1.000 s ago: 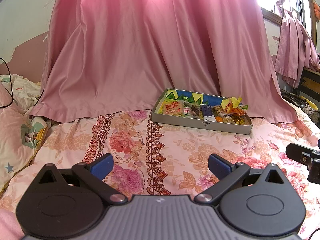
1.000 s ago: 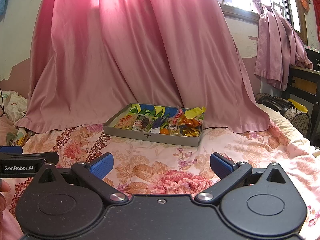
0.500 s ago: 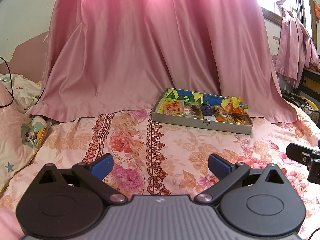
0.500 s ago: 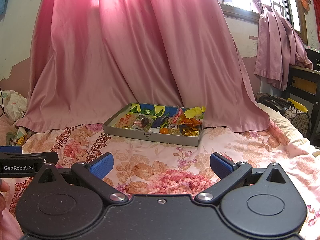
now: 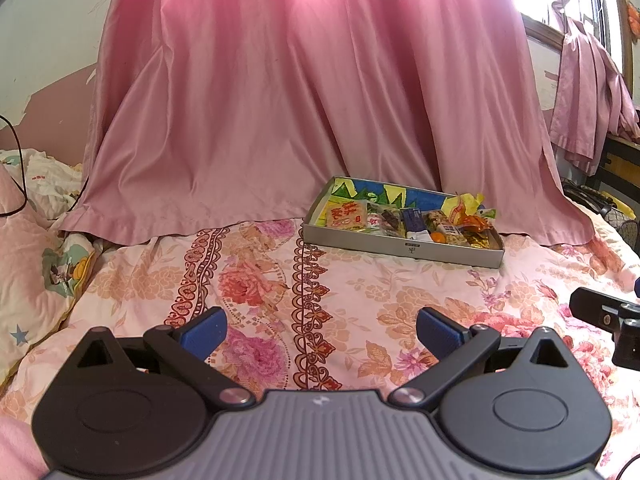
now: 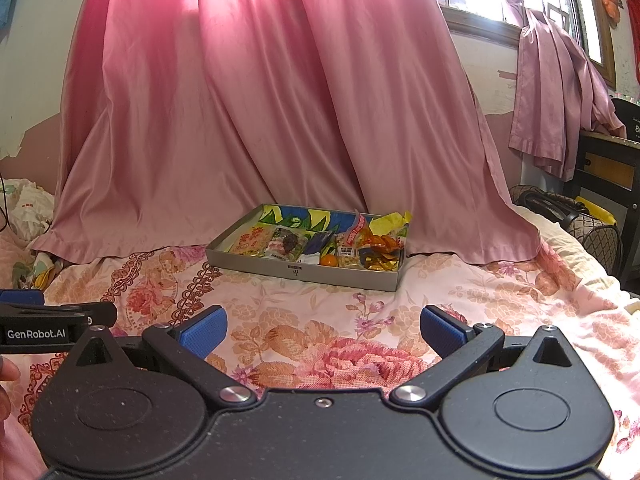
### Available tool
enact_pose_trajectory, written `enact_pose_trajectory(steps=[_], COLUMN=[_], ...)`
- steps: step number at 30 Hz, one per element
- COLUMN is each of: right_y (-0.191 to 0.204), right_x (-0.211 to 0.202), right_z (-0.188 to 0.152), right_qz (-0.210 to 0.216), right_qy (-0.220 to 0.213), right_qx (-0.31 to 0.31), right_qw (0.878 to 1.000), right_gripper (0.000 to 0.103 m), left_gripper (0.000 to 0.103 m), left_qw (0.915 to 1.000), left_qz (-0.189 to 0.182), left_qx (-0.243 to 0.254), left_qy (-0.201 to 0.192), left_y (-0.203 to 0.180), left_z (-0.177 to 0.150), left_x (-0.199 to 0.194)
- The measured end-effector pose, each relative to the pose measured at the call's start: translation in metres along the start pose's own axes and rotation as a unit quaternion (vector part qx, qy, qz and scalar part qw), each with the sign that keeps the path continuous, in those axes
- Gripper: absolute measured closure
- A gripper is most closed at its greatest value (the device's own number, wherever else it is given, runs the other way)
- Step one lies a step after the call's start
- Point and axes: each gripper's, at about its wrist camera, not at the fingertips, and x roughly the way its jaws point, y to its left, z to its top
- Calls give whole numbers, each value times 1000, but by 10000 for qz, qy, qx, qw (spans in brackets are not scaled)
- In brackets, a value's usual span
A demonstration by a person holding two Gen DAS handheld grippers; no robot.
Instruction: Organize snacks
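A shallow grey cardboard box (image 5: 400, 246) sits on the floral bedspread in front of the pink curtain; it also shows in the right wrist view (image 6: 304, 271). It holds several snack packets, among them a pink-labelled packet (image 5: 346, 215), an orange sweet (image 6: 329, 259) and gold wrappers (image 6: 380, 265). My left gripper (image 5: 320, 330) is open and empty, well short of the box. My right gripper (image 6: 323, 330) is open and empty, also well short of the box.
A pink curtain (image 5: 300, 100) hangs behind the box. A pillow and bedding (image 5: 36, 264) lie at the left. A handbag (image 6: 576, 224) and dark furniture (image 6: 608, 176) stand at the right. The floral bedspread (image 6: 320, 312) lies between grippers and box.
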Motion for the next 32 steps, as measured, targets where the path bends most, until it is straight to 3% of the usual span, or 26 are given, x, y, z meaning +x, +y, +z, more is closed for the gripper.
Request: enact_pose_trajectory(steps=[9, 32], right_y=[0, 0], right_x=[0, 0], right_z=[0, -2], right_qz=[-1, -1], right_qy=[2, 17], right_qx=[-1, -13], right_qw=[10000, 10000], right_gripper=[1, 1], left_gripper=[0, 0], left_qw=[9996, 9994], left_qz=[27, -55], left_qx=[283, 346], left_qy=[-7, 40], left_y=[-8, -10], left_z=[-2, -2], left_x=[-4, -4])
